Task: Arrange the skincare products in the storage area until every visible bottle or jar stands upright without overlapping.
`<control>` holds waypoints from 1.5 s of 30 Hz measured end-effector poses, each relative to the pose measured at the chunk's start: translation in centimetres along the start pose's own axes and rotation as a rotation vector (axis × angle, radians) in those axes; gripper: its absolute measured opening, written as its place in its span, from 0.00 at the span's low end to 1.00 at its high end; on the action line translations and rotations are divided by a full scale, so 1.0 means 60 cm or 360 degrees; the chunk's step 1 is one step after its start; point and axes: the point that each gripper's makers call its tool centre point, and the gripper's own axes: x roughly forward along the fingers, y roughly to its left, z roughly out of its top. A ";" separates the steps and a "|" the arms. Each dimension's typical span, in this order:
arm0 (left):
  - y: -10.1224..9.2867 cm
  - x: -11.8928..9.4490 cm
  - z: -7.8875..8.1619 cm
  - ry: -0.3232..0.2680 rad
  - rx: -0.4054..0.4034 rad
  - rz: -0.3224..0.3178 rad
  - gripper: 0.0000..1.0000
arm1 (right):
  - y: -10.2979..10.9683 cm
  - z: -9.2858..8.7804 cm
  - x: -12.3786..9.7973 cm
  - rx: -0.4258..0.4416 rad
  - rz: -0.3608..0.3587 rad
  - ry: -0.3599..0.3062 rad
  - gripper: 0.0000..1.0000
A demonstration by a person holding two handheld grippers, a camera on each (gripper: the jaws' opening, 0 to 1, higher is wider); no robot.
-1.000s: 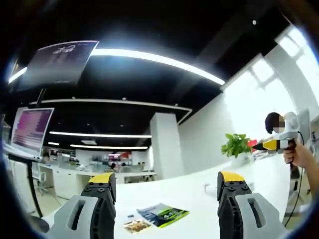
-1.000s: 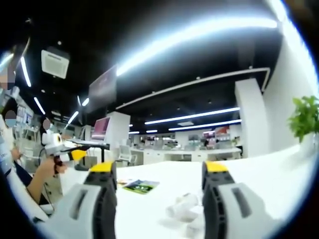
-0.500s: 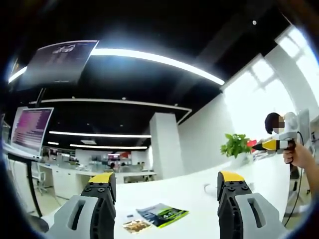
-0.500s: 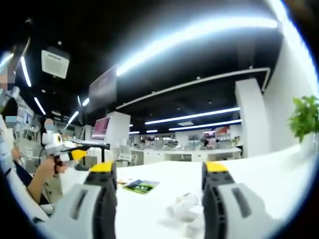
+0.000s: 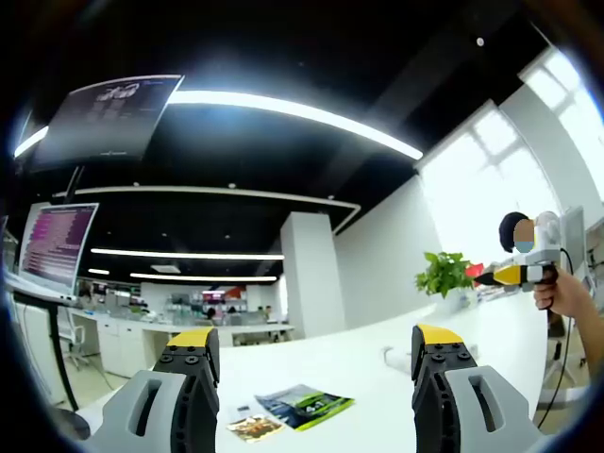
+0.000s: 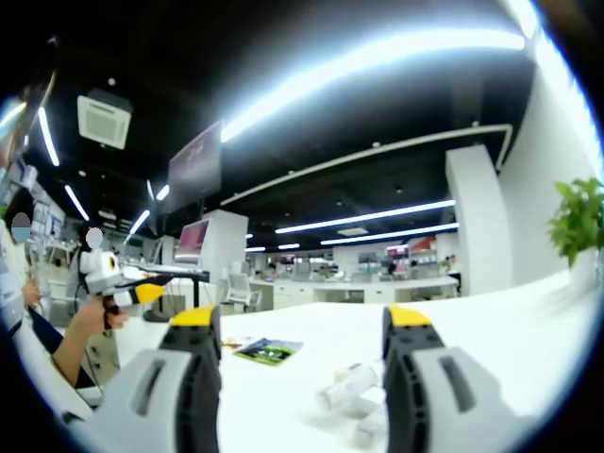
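Nothing has moved appreciably: white skincare bottles (image 6: pixel 351 385) lie toppled at lower centre of the right gripper view, on the white table (image 6: pixel 491 321). Right gripper (image 6: pixel 300 330) and left gripper (image 5: pixel 310 342) hover spread and empty; arranging appears unstarted.

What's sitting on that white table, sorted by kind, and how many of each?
White bottles, lying down: 2 that can be made out (blurred)
Leaflets: 2
Potted plant: 1
Total: 5
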 end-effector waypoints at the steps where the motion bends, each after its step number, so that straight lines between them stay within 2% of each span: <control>1: 0.001 0.000 0.000 -0.0001 0.0000 0.0001 0.86 | 0.000 0.001 0.000 -0.0002 0.0000 -0.0001 0.70; 45: 0.003 -0.002 0.003 -0.0008 0.0006 0.0009 0.86 | 0.006 0.002 0.000 -0.0013 0.0010 -0.0003 0.70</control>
